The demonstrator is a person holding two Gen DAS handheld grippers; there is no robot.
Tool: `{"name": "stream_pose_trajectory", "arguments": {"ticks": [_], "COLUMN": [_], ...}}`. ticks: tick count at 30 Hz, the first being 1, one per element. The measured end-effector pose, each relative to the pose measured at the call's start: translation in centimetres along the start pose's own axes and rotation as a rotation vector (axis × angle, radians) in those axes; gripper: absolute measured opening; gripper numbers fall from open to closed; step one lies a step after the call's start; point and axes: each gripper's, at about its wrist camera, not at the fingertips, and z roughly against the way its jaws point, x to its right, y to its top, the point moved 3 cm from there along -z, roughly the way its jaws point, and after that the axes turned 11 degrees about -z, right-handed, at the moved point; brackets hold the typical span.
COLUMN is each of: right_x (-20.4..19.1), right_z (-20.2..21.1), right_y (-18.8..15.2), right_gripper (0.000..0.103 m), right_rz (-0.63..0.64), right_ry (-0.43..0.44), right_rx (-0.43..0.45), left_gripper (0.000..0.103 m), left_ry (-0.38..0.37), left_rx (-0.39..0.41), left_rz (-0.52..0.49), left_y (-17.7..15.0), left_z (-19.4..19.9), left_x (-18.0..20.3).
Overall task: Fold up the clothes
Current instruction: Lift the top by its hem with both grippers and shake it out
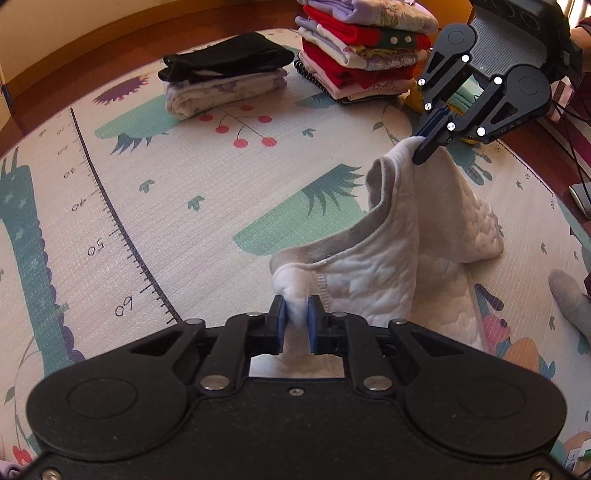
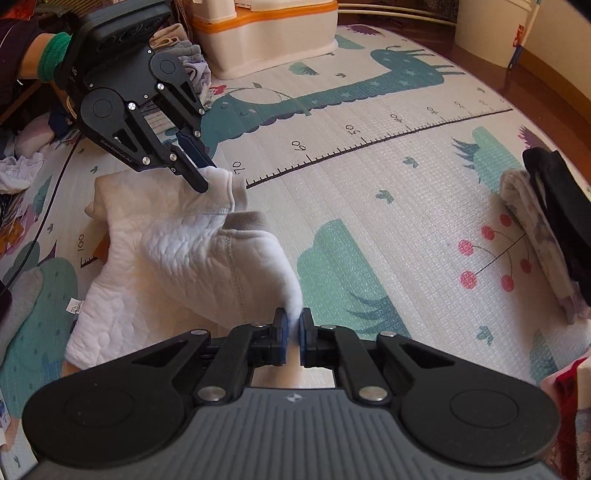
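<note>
A white quilted garment (image 1: 391, 273) hangs between my two grippers above the play mat (image 1: 184, 192). My left gripper (image 1: 295, 314) is shut on one corner of its grey-lined waistband. My right gripper (image 1: 424, 147) is shut on the other corner, up and to the right. In the right wrist view the right gripper (image 2: 293, 325) pinches the garment (image 2: 177, 258) at bottom centre, and the left gripper (image 2: 207, 177) holds the far corner at upper left. The lower part of the garment drapes onto the mat.
A tall stack of folded clothes (image 1: 362, 55) stands at the back, with a low pile topped by a black garment (image 1: 225, 74) to its left, also shown in the right wrist view (image 2: 546, 236). A white and orange bin (image 2: 266, 33) and loose clothes (image 2: 22, 162) lie at the mat's edge.
</note>
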Motion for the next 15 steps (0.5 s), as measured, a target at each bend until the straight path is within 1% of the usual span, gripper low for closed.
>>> {"name": "stream_pose_trajectory", "arguments": {"ticks": [3,7,11,15], "right_x": [-0.7,-2.4,-4.4,-6.5], "right_z": [2.3,6.1,9.9,13.5], "right_y": [0.2,-0.4,-1.6,-2.9], "right_gripper": [0.008,0.008,0.008,0.008], "right_rz": [0.06,0.111,0.164,0.219], "right_ry": [-0.039,-0.059,-0.072,-0.039], "right_rx": [0.015,0.042,0.049,0.041], "left_gripper": [0.008,0.008,0.007,0.007], "left_ry": [0.032,0.059,0.04,0.026], "left_rx": [0.049,0.101,0.145,0.184], "left_rz": [-0.029,-0.071,-0.13,-0.2], "left_y": [1.0,2.1,2.8,3.2], "left_z": [2.5,5.8,9.4,13.0], "left_x": [1.4,4.2,7.7,11.2]}}
